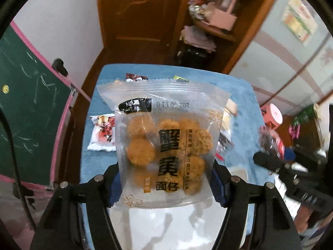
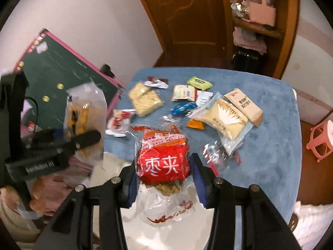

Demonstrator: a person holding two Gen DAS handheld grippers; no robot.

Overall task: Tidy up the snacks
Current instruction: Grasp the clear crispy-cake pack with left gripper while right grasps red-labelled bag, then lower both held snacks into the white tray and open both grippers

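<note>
My left gripper (image 1: 166,184) is shut on a clear packet of round golden snacks (image 1: 164,137) with black Chinese lettering, held upright above the blue table (image 1: 239,95). My right gripper (image 2: 163,177) is shut on a red jujube snack packet (image 2: 163,158) in clear wrap, held above the near table edge. The left gripper with its packet also shows blurred at the left of the right wrist view (image 2: 83,120). Several loose snack packets lie on the table, among them a noodle block (image 2: 144,100), a cream packet (image 2: 222,117) and a beige cracker packet (image 2: 244,106).
A white bag or sheet (image 2: 166,229) lies under both grippers at the near edge. A green chalkboard (image 2: 54,77) leans at the left. A wooden door (image 2: 187,10) and shelf (image 2: 258,20) stand behind. A pink stool (image 2: 322,139) is at the right.
</note>
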